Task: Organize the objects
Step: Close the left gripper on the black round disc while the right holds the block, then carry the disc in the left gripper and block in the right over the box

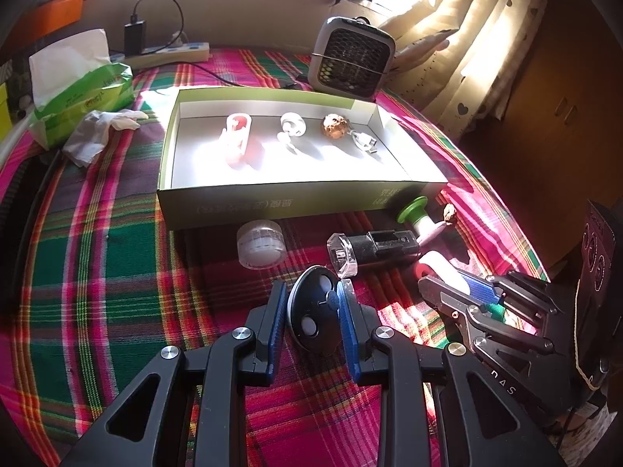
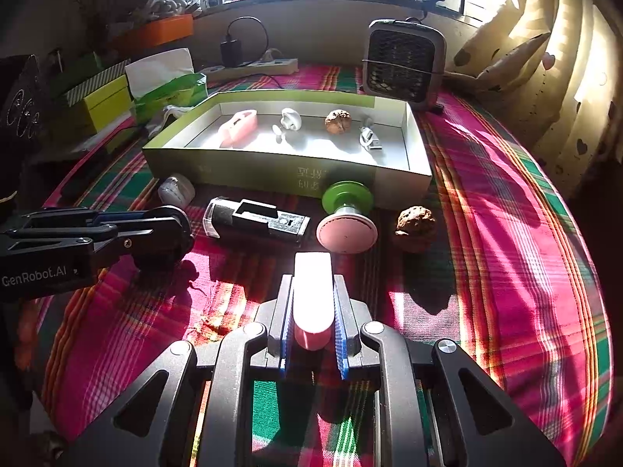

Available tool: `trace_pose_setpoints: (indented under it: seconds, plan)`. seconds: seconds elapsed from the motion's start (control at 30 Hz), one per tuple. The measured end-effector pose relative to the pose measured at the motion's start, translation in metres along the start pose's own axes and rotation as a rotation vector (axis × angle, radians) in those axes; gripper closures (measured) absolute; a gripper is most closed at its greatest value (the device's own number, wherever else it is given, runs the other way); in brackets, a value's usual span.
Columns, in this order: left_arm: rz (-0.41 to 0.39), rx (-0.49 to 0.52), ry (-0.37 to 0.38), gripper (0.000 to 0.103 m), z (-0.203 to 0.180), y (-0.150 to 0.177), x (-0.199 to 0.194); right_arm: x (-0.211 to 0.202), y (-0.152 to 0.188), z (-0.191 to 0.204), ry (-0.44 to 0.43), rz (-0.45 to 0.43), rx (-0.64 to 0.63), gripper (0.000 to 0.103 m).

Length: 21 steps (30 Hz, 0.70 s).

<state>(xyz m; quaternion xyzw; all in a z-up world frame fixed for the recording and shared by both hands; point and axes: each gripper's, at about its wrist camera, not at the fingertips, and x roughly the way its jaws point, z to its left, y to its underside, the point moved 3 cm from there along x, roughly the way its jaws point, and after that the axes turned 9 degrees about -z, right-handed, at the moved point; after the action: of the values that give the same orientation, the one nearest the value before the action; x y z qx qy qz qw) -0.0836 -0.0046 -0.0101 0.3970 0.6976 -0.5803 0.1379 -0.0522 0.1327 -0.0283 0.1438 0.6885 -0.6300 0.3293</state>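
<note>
My left gripper is shut on a dark oval disc with white dots, low over the plaid cloth. My right gripper is shut on a pink-and-white oblong case; it also shows in the left wrist view. The open green cardboard box holds a pink case, a white reel, a walnut and a white cable. In front of the box lie a round white jar, a black clear-capped device, a green-and-pink spool and a loose walnut.
A small grey fan heater stands behind the box at the right. A green tissue pack and crumpled tissue lie at the left. A power strip sits at the back by the wall. Curtains hang at the right.
</note>
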Motion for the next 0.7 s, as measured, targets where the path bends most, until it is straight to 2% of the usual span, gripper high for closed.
trace_pose_setpoints:
  seconds: [0.7]
  plan:
    - [-0.058, -0.003, 0.006, 0.079, -0.001, -0.018, -0.017, -0.011, -0.022, 0.002, -0.062, -0.042, 0.010, 0.084]
